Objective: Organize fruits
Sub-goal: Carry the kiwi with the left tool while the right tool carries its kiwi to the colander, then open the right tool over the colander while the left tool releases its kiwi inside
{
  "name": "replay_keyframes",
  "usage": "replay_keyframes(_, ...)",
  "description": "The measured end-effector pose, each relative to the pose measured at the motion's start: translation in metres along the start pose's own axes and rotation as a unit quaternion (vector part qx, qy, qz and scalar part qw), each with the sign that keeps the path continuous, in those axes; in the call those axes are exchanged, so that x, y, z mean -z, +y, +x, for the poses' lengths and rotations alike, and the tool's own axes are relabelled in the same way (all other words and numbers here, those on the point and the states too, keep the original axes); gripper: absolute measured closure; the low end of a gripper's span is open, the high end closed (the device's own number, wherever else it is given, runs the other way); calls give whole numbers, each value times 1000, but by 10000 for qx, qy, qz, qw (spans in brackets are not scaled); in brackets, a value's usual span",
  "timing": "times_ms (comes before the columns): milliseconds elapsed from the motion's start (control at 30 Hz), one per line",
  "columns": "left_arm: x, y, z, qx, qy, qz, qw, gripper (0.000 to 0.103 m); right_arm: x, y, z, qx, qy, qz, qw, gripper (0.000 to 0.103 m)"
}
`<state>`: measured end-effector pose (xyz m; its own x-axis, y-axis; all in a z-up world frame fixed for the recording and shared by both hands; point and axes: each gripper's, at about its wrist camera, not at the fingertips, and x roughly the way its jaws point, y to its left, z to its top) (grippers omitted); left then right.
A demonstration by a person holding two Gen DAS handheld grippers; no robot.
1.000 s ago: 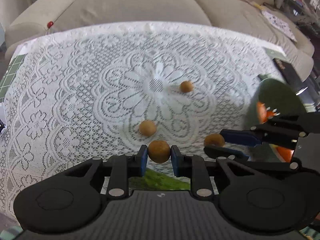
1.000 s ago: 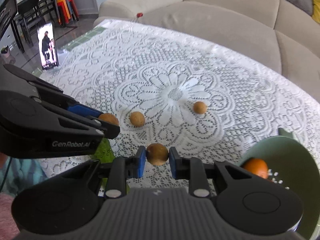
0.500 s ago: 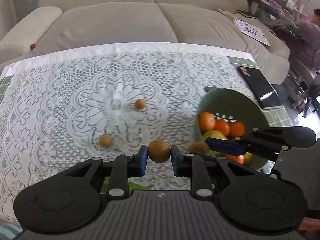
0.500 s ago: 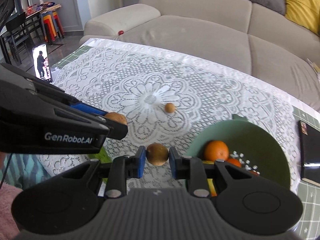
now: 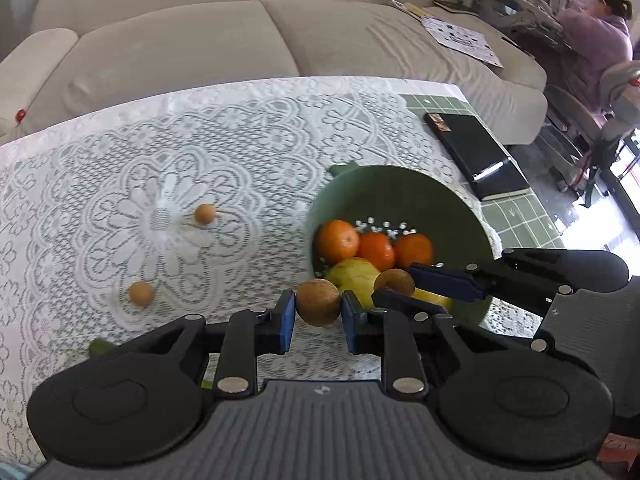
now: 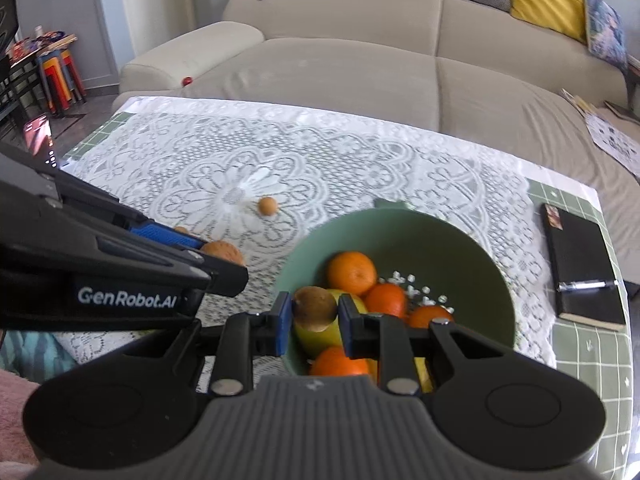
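Your left gripper [image 5: 318,309] has its jaws closed on 1 brown fruit [image 5: 318,301], which hangs just short of the green bowl [image 5: 404,184], with the near rim lying ahead and to its right. Your right gripper [image 6: 314,317] clamps a second brown fruit [image 6: 315,308] already above the bowl's near edge, so judged from this it is the nearer of the 2 to release. Both fruits are roughly round, with no clear long axis. 2 small brown fruits [image 5: 205,213] [image 5: 141,293] remain on the lace-covered surface [image 5: 240,140], well left of the bowl.
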<state>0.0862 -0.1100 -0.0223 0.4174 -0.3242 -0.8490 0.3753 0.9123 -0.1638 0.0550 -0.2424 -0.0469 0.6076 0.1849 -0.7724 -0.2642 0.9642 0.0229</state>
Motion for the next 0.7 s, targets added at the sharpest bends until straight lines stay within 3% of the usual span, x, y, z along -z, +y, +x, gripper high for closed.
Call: replay_keyframes(700,-25,-26,56,335,358,1,9988,76,5,-43,32,408,272,133,9987,82)
